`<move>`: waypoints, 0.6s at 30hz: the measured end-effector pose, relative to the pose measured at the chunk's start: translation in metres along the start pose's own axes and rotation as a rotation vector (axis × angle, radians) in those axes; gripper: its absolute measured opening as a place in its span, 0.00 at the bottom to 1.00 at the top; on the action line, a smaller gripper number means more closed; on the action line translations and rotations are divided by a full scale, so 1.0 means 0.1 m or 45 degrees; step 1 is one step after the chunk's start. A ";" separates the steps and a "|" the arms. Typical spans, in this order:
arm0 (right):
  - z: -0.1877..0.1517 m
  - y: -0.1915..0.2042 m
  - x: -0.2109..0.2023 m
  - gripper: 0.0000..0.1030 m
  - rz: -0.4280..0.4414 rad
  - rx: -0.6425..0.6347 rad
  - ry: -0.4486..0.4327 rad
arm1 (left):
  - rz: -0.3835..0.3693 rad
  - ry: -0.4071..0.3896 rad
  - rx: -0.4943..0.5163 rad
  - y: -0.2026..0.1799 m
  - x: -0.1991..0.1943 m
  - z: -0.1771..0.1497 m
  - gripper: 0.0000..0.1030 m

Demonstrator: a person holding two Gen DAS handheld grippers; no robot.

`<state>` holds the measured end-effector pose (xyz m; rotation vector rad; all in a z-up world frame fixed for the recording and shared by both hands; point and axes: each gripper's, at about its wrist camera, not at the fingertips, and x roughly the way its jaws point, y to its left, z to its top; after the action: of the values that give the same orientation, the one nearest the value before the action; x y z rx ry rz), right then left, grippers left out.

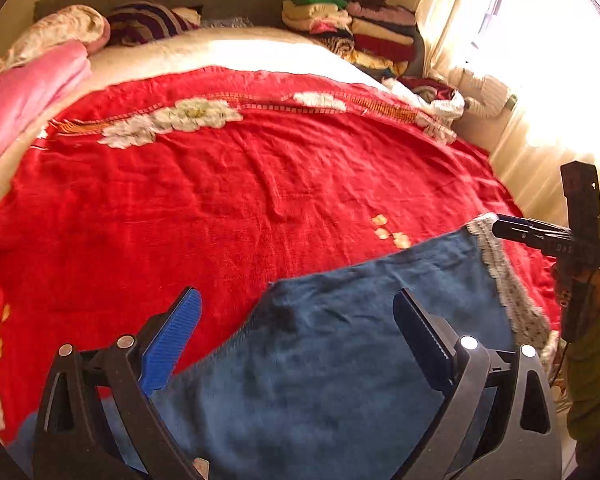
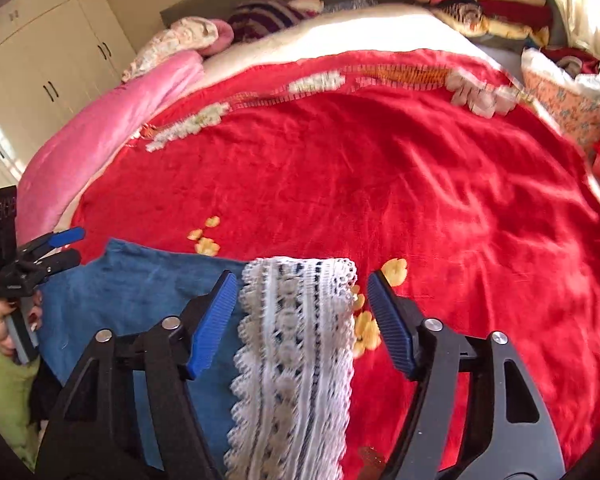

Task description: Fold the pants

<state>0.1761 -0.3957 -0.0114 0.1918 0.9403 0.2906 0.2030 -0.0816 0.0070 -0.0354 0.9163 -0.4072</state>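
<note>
both the left gripper [image 1: 298, 332] and right gripper [image 2: 302, 312] hover open-jawed over the blue pants [image 1: 340, 340], apparently between folds; next, regrip an edge

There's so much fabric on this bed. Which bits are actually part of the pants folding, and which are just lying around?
Part of the job:
- blue pants with white lace trim
- left hand-held gripper, jaws open
- right hand-held gripper, jaws open around the trim
- red bedspread, the work surface

Just lying about:
- pink blanket
- stack of folded clothes
- striped cushion
- wardrobe
</note>
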 end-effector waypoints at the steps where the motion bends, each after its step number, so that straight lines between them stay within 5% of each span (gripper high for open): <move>1: 0.00 -0.03 0.09 0.54 0.011 0.006 0.025 | -0.001 0.014 -0.002 0.02 0.07 0.01 0.93; 5: -0.06 -0.10 0.26 0.45 0.058 0.036 0.069 | -0.035 0.062 -0.062 0.13 0.30 -0.02 0.91; 13: -0.15 0.08 0.18 0.20 0.056 -0.117 0.021 | -0.147 0.083 -0.093 0.07 0.43 -0.12 0.10; 18: -0.14 0.24 -0.07 0.16 -0.005 -0.238 -0.111 | 0.010 -0.010 0.081 -0.16 0.24 -0.06 0.06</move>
<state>0.1570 -0.3745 -0.0068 0.0310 0.8219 0.3617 0.2058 -0.1038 -0.0123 0.0244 0.8949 -0.4285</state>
